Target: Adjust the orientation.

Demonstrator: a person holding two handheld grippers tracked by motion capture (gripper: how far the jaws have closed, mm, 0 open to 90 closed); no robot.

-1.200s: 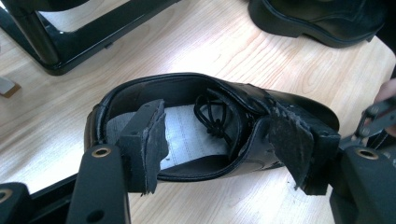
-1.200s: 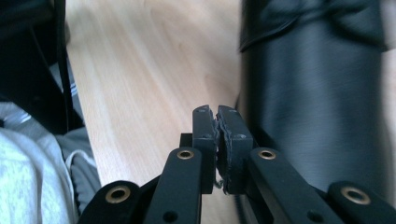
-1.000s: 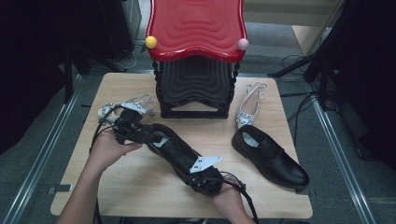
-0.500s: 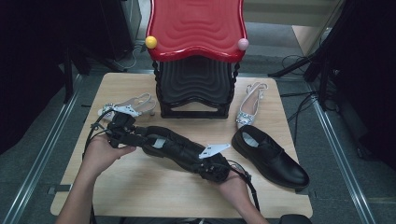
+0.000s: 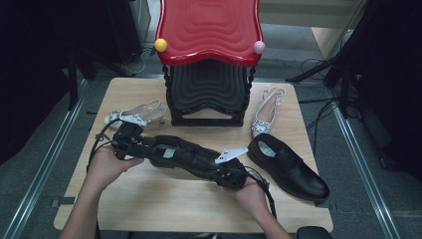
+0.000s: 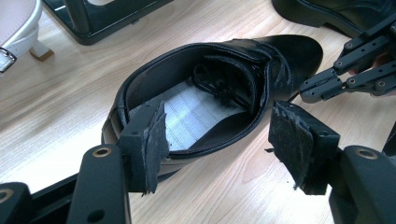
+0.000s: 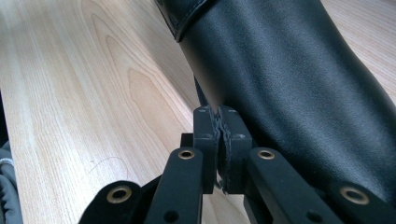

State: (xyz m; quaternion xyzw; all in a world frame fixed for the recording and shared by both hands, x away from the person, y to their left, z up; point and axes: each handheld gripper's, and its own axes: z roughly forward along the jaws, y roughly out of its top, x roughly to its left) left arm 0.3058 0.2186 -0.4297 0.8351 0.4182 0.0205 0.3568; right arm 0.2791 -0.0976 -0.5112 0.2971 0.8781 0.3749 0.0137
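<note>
Since the earlier frame, your right gripper (image 5: 219,172) has swung from the table's near edge up to the toe of the black leather lace-up shoe (image 6: 210,88). Its jaws are pressed together, possibly nipping a lace; the contact is hidden. Your left gripper (image 6: 217,140) stands wide apart, empty, behind the heel. The shoe lies mid-table on the light wooden table (image 5: 164,199), near its mate (image 5: 291,167).

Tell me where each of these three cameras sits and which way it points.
High view: above the person's side, facing forward and down on the table; both forearms show.
Left gripper view: rides the left gripper, open around the black shoe's heel.
Right gripper view: rides the right gripper, shut beside that shoe's toe.
All share the shoe.
</note>
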